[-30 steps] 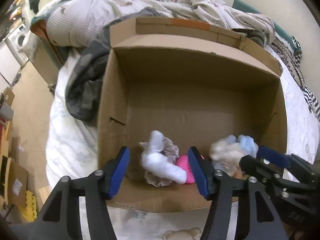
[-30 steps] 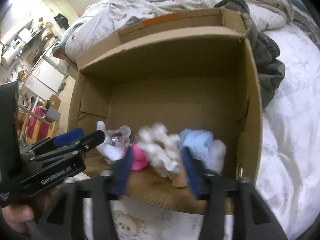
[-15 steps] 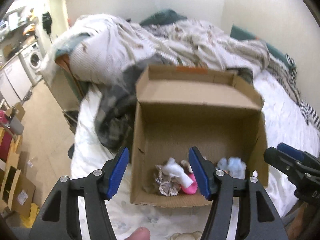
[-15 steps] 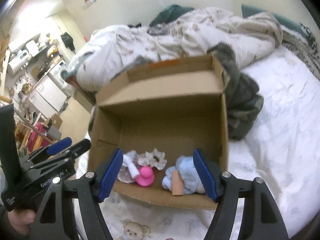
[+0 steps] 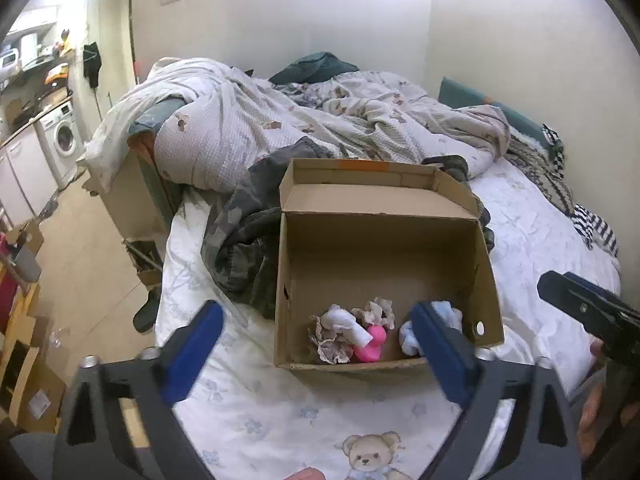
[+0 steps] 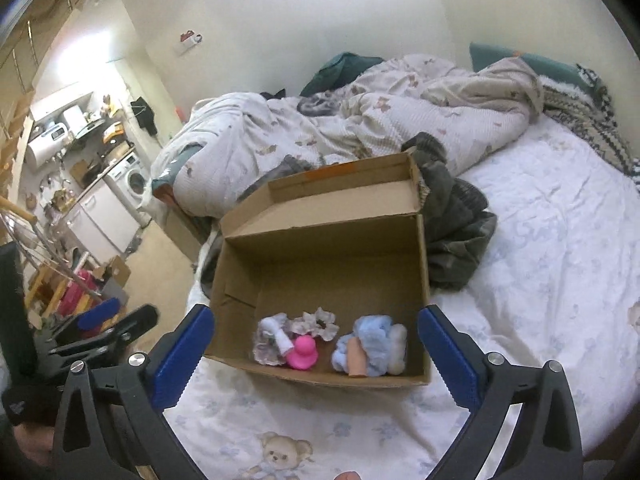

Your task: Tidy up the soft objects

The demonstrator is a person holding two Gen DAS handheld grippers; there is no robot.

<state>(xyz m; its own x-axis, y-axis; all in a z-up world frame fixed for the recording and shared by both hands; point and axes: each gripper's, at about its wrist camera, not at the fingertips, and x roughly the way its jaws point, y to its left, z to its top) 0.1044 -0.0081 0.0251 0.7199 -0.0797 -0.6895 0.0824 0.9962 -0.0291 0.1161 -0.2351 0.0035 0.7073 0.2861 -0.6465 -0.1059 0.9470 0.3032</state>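
Note:
An open cardboard box (image 5: pixel 384 236) (image 6: pixel 328 256) stands on the bed. Along its near wall lie a white sock on lacy cloth (image 5: pixel 340 328) (image 6: pixel 274 338), a pink duck toy (image 5: pixel 374 344) (image 6: pixel 303 353) and a pale blue fluffy bundle (image 5: pixel 444 314) (image 6: pixel 374 344) with a tan tube (image 6: pixel 356 360) against it. My left gripper (image 5: pixel 316 354) hangs above and in front of the box, its jaws opening with nothing between the blue pads. My right gripper (image 6: pixel 316 354) is likewise back from the box, jaws opening and empty. Each gripper shows at the edge of the other's view.
A crumpled quilt (image 5: pixel 304 128) and a dark camouflage garment (image 5: pixel 244 240) lie behind and left of the box. White sheet with a bear print (image 5: pixel 368 456) covers the near bed. Floor, cardboard boxes (image 5: pixel 24 396) and a washing machine (image 5: pixel 64 140) are to the left.
Both grippers pulled up and back out of the box and their jaws spread wider. The white sock bundle and the blue fluffy bundle stay lying in the box.

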